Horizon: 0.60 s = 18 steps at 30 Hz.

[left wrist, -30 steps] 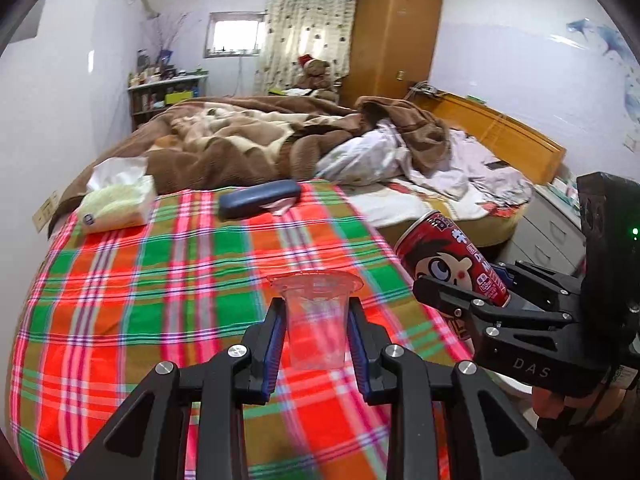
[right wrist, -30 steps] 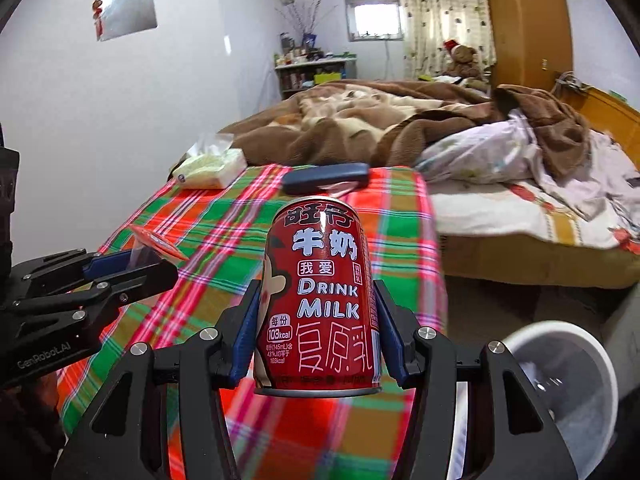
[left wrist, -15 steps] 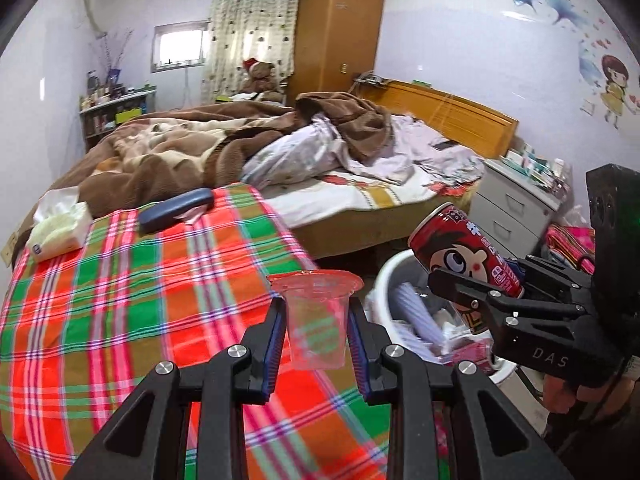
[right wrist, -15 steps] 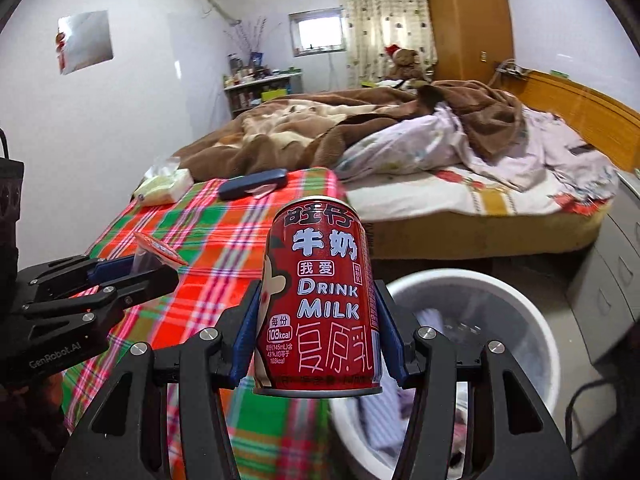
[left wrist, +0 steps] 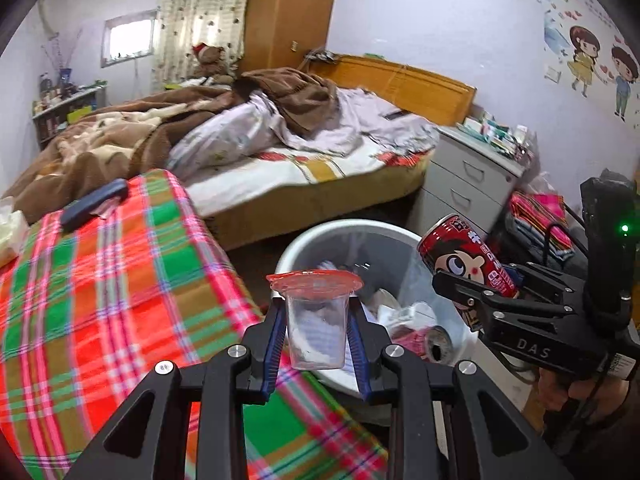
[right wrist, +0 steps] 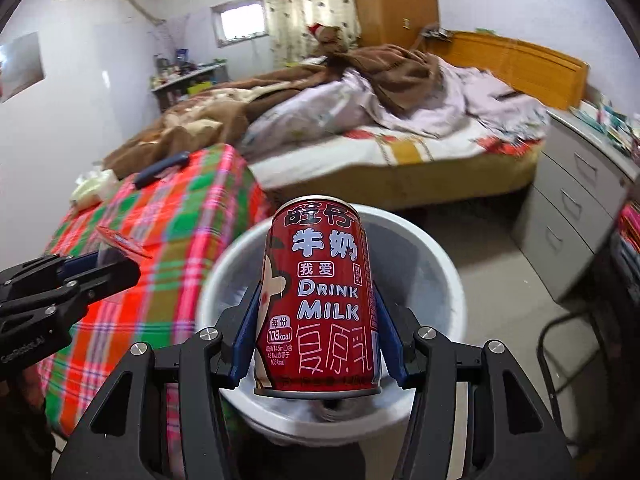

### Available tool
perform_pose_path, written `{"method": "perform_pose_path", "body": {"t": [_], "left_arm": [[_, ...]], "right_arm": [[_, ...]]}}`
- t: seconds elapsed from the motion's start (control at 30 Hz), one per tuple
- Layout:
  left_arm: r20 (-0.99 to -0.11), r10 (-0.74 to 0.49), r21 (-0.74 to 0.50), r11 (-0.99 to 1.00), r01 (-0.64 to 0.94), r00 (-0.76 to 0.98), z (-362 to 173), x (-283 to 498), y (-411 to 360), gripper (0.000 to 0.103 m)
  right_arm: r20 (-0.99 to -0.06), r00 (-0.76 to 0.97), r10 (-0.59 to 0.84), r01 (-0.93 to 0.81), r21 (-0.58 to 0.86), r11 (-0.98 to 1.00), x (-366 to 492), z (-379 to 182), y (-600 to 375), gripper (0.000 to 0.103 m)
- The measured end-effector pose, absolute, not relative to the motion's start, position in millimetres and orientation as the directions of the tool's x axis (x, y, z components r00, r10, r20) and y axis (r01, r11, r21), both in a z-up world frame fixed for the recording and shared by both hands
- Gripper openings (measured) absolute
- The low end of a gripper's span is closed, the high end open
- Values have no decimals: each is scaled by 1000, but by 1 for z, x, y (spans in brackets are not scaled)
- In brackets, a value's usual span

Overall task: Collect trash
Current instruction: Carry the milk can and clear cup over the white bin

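Observation:
My left gripper (left wrist: 317,344) is shut on a clear plastic cup (left wrist: 316,322) with a red peel lid, held over the near left rim of a white trash bin (left wrist: 316,240). My right gripper (right wrist: 318,340) is shut on a red milk can (right wrist: 318,300), upright, over the same bin (right wrist: 448,276). In the left wrist view the can (left wrist: 466,256) sits at the right above the bin's rim. The bin holds paper scraps and a crushed can (left wrist: 434,344). The left gripper with the cup (right wrist: 116,248) shows at the left of the right wrist view.
A table with a red-green plaid cloth (left wrist: 100,300) stands left of the bin, with a dark blue case (left wrist: 94,204) and a tissue pack (right wrist: 90,190) on it. An unmade bed (left wrist: 280,148) lies behind. A grey drawer unit (left wrist: 464,184) is at the right.
Both grippers swung right from over the plaid table to over the white bin, still holding the cup and the can. The bin has come fully into view.

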State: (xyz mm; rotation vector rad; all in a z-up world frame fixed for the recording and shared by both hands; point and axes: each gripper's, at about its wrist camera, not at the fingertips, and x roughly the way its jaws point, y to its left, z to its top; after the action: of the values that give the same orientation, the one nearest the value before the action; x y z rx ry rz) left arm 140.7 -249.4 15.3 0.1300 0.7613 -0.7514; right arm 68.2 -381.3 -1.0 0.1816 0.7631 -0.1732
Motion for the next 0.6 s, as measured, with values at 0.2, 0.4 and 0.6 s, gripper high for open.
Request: {"method": "perform_pose_path", "body": {"t": [0.2, 0.4, 0.6], "left_arm": [[-703, -565, -156, 715, 681, 432, -5, 141, -278, 31], [-729, -554, -164, 712, 683, 402, -22, 148, -299, 31], [-740, -542, -165, 720, 674, 398, -32, 156, -306, 32]], "right_arm": [[-727, 676, -115, 264, 94, 960, 68, -14, -396, 54], [-755, 645, -118, 275, 85, 958, 74, -27, -405, 54], [-770, 623, -136, 289, 64, 955, 78, -35, -413, 54]]}}
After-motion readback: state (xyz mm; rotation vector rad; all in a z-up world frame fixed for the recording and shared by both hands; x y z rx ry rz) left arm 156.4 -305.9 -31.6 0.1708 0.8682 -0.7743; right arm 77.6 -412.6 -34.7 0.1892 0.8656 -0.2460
